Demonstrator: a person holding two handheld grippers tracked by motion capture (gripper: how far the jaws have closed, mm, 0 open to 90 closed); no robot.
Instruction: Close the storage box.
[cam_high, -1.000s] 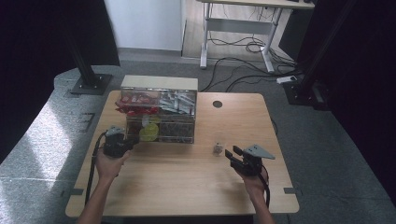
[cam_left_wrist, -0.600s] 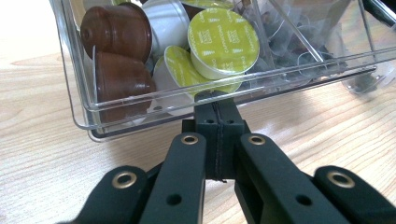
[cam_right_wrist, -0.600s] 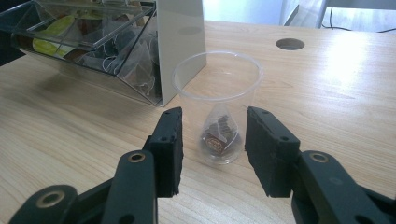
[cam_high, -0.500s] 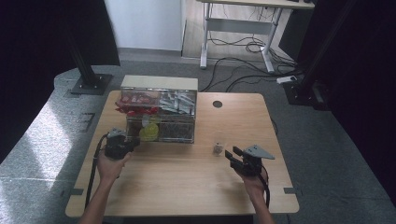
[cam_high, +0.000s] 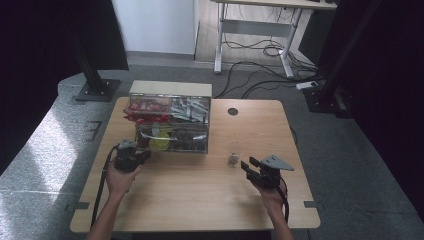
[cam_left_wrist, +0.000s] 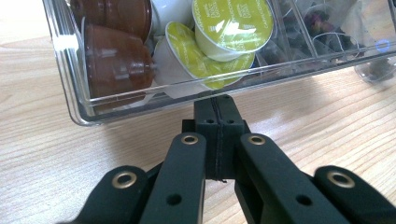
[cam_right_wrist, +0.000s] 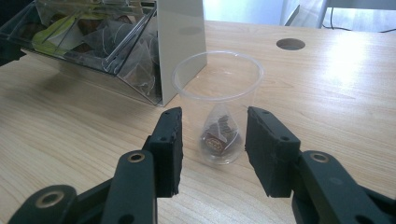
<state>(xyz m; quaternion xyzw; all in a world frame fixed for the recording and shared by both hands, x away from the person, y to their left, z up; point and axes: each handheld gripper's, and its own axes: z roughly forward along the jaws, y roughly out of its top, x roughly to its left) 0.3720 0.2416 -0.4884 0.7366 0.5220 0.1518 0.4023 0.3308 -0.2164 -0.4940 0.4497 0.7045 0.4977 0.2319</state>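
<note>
A clear plastic cup (cam_right_wrist: 223, 100) with a tea bag (cam_right_wrist: 218, 133) in it stands on the wooden table (cam_high: 200, 200), right of the organizer. My right gripper (cam_right_wrist: 213, 113) is open, one jaw on each side of the cup's near side, with no pad pressing on it. From above, the cup (cam_high: 233, 159) sits just ahead of the right gripper (cam_high: 248, 163). My left gripper (cam_left_wrist: 218, 100) is shut and empty, its tips at the lower front edge of a pulled-out clear drawer (cam_left_wrist: 74, 93) holding brown capsules (cam_left_wrist: 116, 60) and green-lidded capsules (cam_left_wrist: 231, 23).
The clear drawer organizer (cam_high: 170, 122) stands at the back left of the table, with red packets and tea bags in its upper drawer. A round cable hole (cam_high: 232, 111) lies behind the cup. Black stand bases and cables sit on the floor beyond the table.
The left gripper has edged slightly right along the drawer front. The right gripper and the cup have stayed put.
</note>
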